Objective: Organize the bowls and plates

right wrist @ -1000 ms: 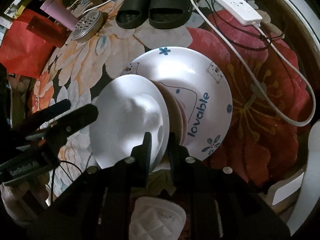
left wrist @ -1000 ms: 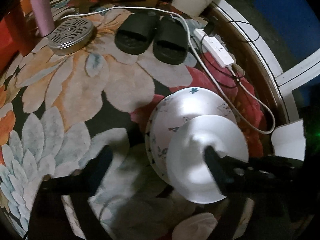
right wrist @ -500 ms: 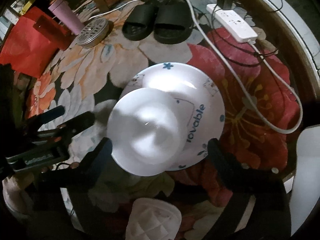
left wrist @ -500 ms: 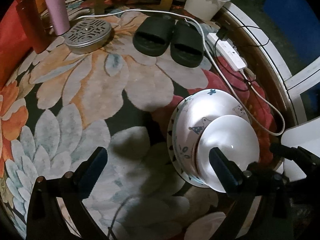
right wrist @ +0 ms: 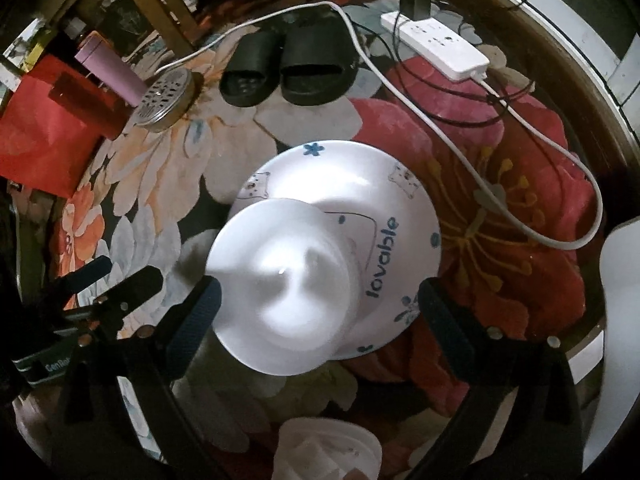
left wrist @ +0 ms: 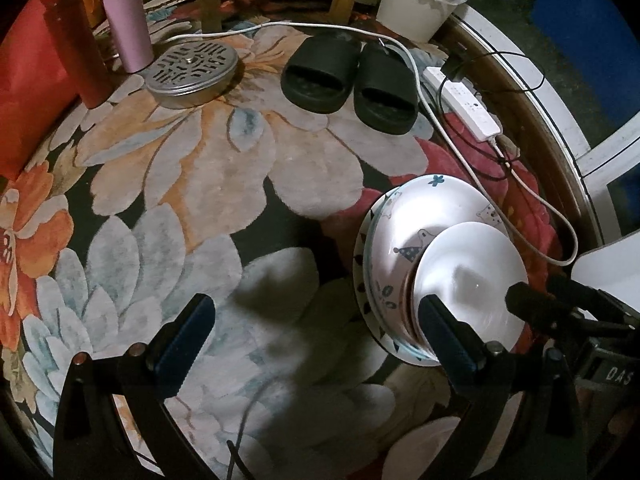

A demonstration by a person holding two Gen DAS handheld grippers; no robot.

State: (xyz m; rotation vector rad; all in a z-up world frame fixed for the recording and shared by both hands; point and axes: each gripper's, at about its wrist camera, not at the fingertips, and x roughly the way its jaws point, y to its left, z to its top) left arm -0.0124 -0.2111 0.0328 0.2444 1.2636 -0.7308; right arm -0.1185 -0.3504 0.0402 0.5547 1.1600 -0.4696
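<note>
A plain white plate (right wrist: 280,288) lies on a stack topped by a white "lovable" plate (right wrist: 384,204) on the flowered rug; a patterned plate rim (left wrist: 362,276) shows under it. The white plate (left wrist: 468,284) overhangs the stack's near side. My right gripper (right wrist: 316,304) is open, its fingers wide on either side of the white plate, not touching it. My left gripper (left wrist: 316,320) is open and empty over the rug, left of the stack; its right finger (left wrist: 444,332) overlaps the stack's edge in view.
Black slippers (left wrist: 348,80), a white power strip (left wrist: 464,100) with its cables (right wrist: 520,128), a round metal grate (left wrist: 192,72), a pink tumbler (left wrist: 126,16) and a red cup (left wrist: 76,52) sit at the rug's far side. A white quilted object (right wrist: 328,456) lies near the right gripper.
My right gripper let go of the white plate, opened wide and drew back. The plate now rests on the stack. My left gripper pulled back and left from the stack.
</note>
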